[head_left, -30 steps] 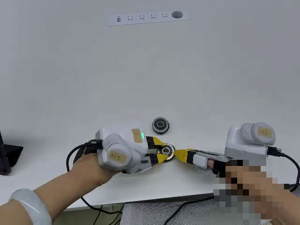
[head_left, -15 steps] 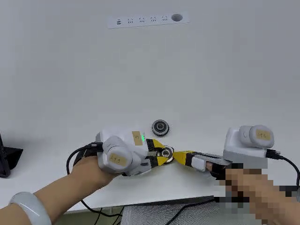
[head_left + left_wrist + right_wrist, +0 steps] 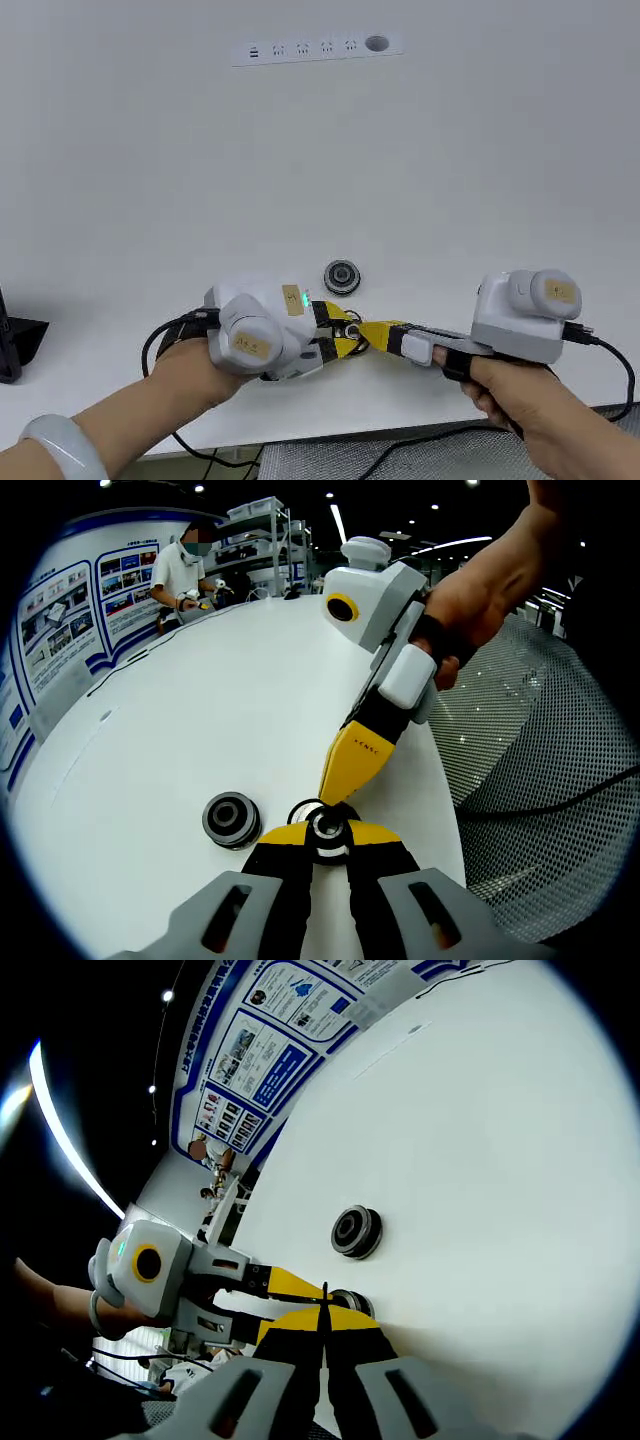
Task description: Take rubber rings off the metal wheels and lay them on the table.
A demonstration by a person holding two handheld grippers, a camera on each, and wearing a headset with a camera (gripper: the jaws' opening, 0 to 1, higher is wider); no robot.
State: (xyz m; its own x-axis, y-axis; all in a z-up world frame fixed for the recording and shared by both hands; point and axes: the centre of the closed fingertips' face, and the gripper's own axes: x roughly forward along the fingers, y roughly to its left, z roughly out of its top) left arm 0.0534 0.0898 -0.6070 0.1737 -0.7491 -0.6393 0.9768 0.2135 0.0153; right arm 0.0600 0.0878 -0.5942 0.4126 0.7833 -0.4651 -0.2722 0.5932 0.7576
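A white power strip (image 3: pixel 318 46) lies flat at the far side in the head view, its sockets in a row and a round button at its right end. At the left edge stands a black object (image 3: pixel 15 340), partly cut off. Grey mesh (image 3: pixel 330 462) shows below the near edge. In the left gripper view the mesh (image 3: pixel 520 740) spreads at the right; blue-and-white posters (image 3: pixel 120 580) line the wall, a person (image 3: pixel 180 570) stands beside them, shelves (image 3: pixel 255 530) stand behind, and ceiling lights (image 3: pixel 338 520) glow overhead
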